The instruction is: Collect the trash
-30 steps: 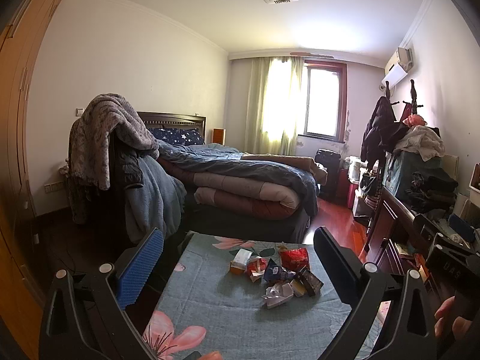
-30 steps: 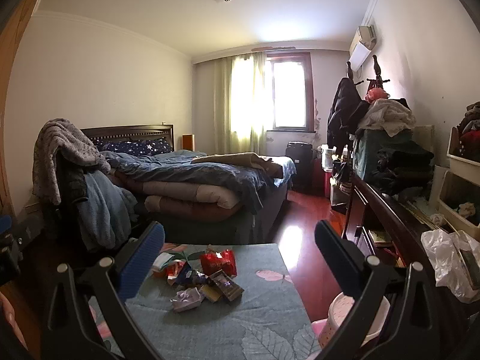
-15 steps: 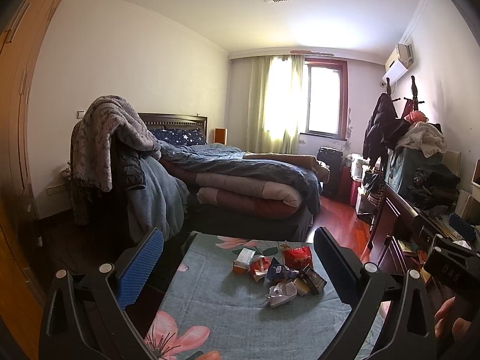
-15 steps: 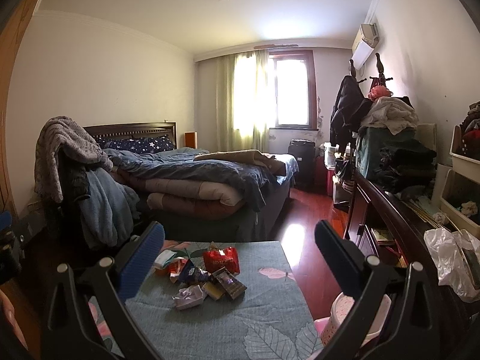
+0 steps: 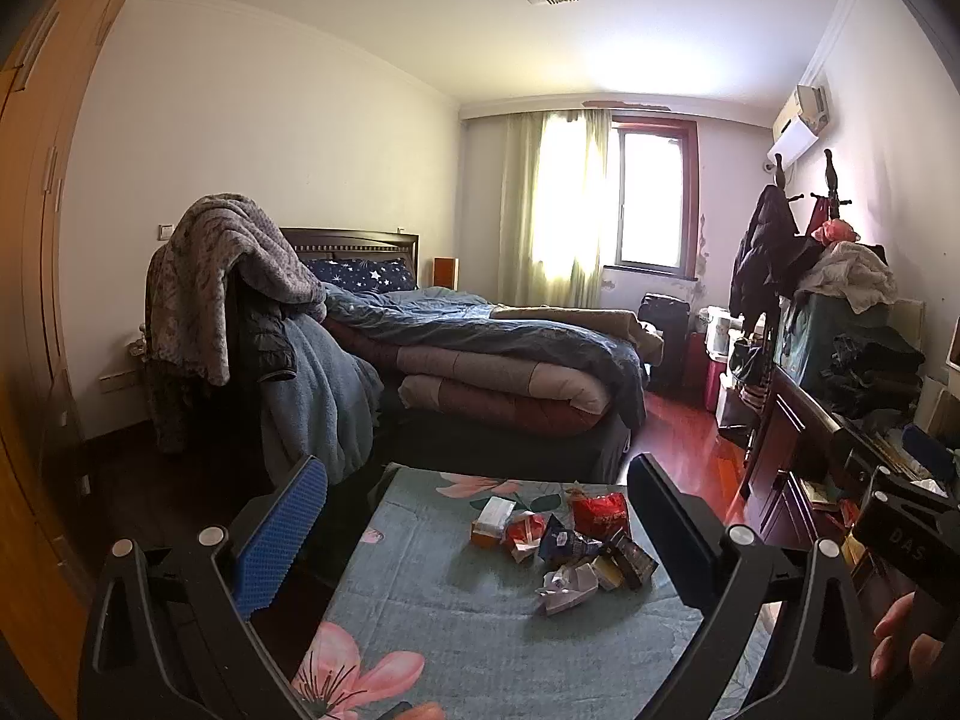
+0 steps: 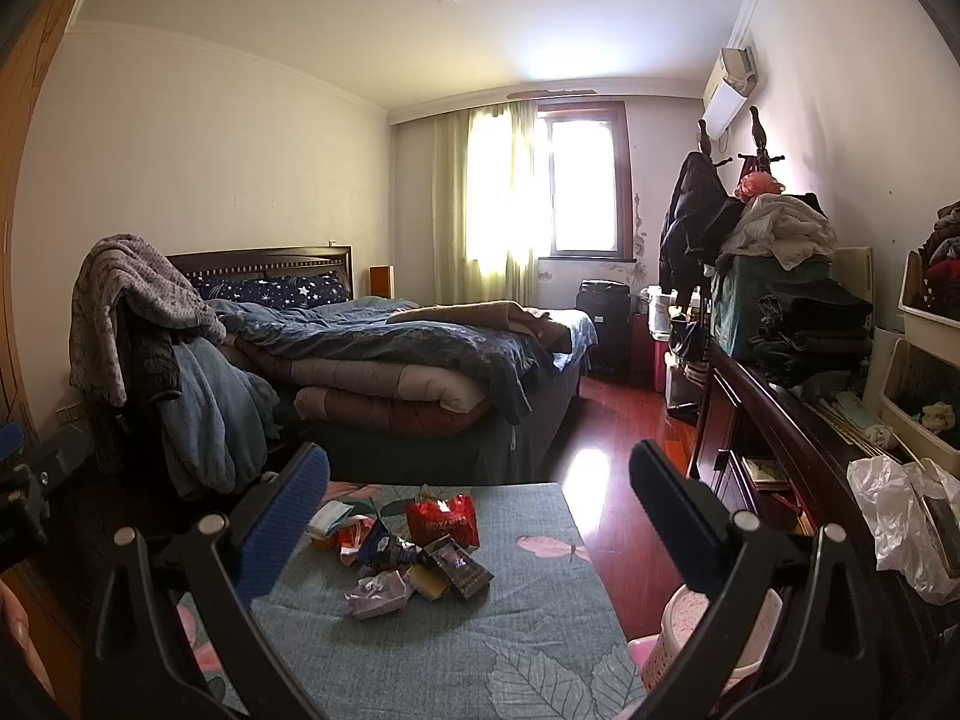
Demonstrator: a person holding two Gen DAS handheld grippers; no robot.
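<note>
Trash pile untouched, both grippers empty

Trash [image 5: 561, 546] lies heaped on the cloth-covered table [image 5: 432, 612], toward its far right part, and every place below is given from that heap. Left of it, the left gripper [image 5: 477, 525] hangs above the table's near edge, fingers spread wide with nothing between them. At the heap's left end sits a small white-topped carton [image 5: 492, 519]; further right a red foil bag [image 6: 443, 519] stands at the back, with a crumpled pale wrapper [image 6: 378, 588] at the front and a dark packet [image 6: 465, 564] beside it. Right of the heap, the right gripper [image 6: 480, 525] is likewise wide open and empty. Beyond the table's right edge, low and near, stands a pink speckled bin [image 6: 690, 642]. By my reading nothing is collected yet: all pieces remain to be picked up and binned.
</note>
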